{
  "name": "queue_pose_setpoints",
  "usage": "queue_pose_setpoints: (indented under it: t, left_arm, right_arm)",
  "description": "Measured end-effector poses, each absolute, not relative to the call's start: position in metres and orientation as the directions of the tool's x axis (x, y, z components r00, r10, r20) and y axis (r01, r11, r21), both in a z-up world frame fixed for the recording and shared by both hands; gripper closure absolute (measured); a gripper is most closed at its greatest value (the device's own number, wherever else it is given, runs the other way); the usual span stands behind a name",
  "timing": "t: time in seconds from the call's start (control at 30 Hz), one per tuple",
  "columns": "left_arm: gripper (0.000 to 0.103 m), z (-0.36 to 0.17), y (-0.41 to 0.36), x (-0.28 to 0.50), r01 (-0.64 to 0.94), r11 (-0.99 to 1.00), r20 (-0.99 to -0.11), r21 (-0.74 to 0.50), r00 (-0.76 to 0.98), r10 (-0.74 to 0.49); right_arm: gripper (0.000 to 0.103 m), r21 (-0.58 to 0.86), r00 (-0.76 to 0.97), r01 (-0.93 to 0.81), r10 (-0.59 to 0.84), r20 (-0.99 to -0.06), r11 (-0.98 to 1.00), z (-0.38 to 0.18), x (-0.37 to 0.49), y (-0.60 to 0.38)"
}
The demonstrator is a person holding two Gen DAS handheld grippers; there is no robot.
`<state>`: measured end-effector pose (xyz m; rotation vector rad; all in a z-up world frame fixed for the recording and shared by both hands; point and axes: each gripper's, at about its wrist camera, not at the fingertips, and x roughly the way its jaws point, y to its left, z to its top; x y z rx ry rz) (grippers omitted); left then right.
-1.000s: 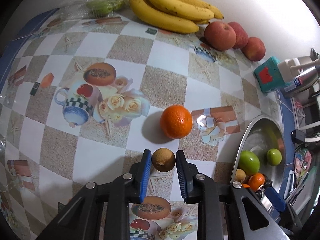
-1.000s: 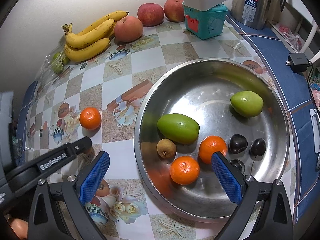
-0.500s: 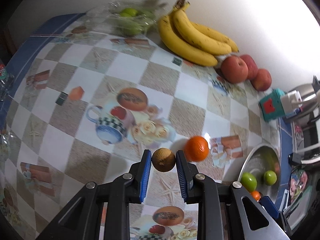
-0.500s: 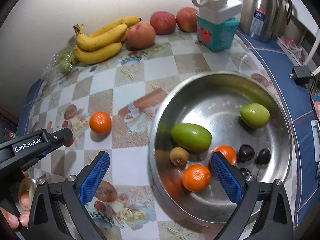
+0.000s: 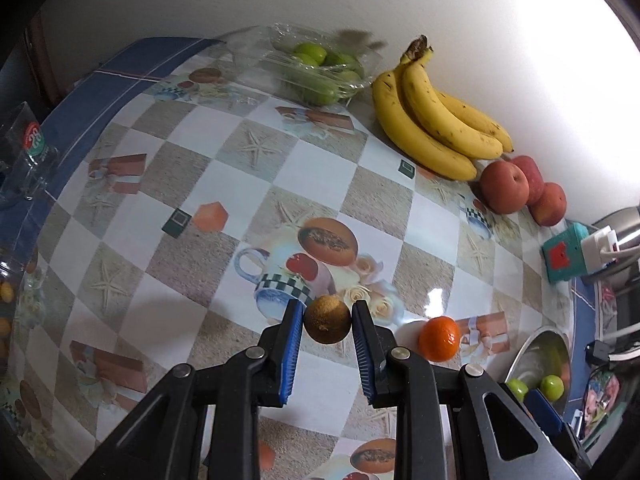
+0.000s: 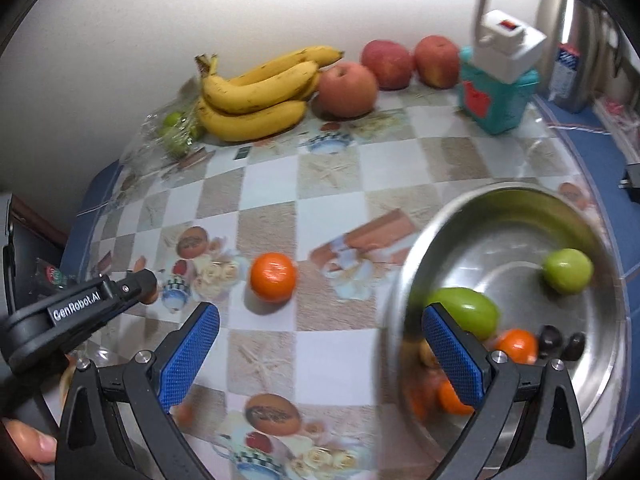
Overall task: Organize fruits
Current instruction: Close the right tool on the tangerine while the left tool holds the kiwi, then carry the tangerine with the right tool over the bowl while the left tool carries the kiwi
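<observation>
above the middle of the tablecloth-covered table [image 5: 224, 184], clear of its surface, the left gripper [image 5: 327, 334] is clamped on a small round brown rough-skinned fruit [image 5: 327, 319], pads pressing its two sides. risk: the hold sits on a curved skin near the pad tips, so a jolt could let it slip and roll off the table's near edge. the fruit is almost spherical; no long axis or heading can be read. right of it lies a loose orange tangerine [image 6: 273, 277]. the right gripper [image 6: 320, 354] stands apart, empty, beside the steel bowl's [image 6: 520, 196] left rim.
</observation>
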<state>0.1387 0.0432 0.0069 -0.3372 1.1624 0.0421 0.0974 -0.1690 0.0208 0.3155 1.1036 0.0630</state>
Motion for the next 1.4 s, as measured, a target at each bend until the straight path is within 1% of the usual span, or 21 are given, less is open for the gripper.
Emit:
queue_pose_setpoints:
  t: [0.13,0.23,0.27,0.3,0.37,0.47,0.5,0.6,0.73,0.9,1.13,1.4]
  left_arm:
    - [0.076,0.004,0.049,0.14,-0.22,0.938,-0.904,-0.267,0.395,-0.165]
    - [0.076,0.002,0.051,0.141,-0.23,0.932,-0.903,-0.282,0.39,-0.177]
    - [0.076,0.002,0.052,0.141,-0.232,0.929,-0.903,-0.287,0.39,-0.181]
    - [0.076,0.002,0.053,0.141,-0.234,0.928,-0.902,-0.29,0.39,-0.183]
    - [0.076,0.001,0.054,0.141,-0.239,0.924,-0.901,-0.297,0.389,-0.189]
    - [0.076,-0.002,0.055,0.143,-0.246,0.919,-0.902,-0.309,0.382,-0.201]
    - [0.076,-0.003,0.056,0.143,-0.249,0.917,-0.903,-0.31,0.38,-0.202]
    - [0.076,-0.005,0.057,0.144,-0.258,0.912,-0.903,-0.32,0.376,-0.21]
    - [0.076,-0.006,0.057,0.146,-0.263,0.906,-0.901,-0.33,0.373,-0.22]
    - [0.076,-0.009,0.056,0.147,-0.268,0.903,-0.903,-0.337,0.362,-0.23]
    - [0.076,-0.009,0.057,0.146,-0.271,0.899,-0.902,-0.345,0.36,-0.237]
    - [0.076,-0.003,0.049,0.142,-0.246,0.901,-0.897,-0.358,0.357,-0.259]
  right_arm:
    - [0.002,0.246,0.448,0.082,0.185,-0.875,0.966,0.018,0.109,-0.153]
    - [0.004,0.216,0.444,0.071,0.163,-0.881,0.974,0.015,0.117,-0.145]
    - [0.008,0.209,0.441,0.068,0.159,-0.883,0.975,0.013,0.12,-0.143]
    - [0.016,0.206,0.439,0.066,0.157,-0.885,0.976,0.011,0.123,-0.142]
    - [0.027,0.199,0.427,0.064,0.153,-0.891,0.978,0.006,0.128,-0.138]
    - [0.031,0.191,0.408,0.06,0.15,-0.901,0.98,-0.002,0.135,-0.132]
    - [0.036,0.187,0.403,0.06,0.148,-0.903,0.981,-0.004,0.136,-0.13]
    - [0.045,0.165,0.382,0.063,0.129,-0.915,0.984,-0.012,0.141,-0.125]
    - [0.053,0.148,0.364,0.071,0.113,-0.925,0.986,-0.021,0.145,-0.121]
    - [0.061,0.158,0.358,0.059,0.127,-0.925,0.986,-0.025,0.148,-0.116]
    - [0.063,0.136,0.367,0.064,0.103,-0.924,0.989,-0.019,0.146,-0.114]
    - [0.063,0.1,0.449,0.037,0.073,-0.89,0.994,0.015,0.121,-0.115]
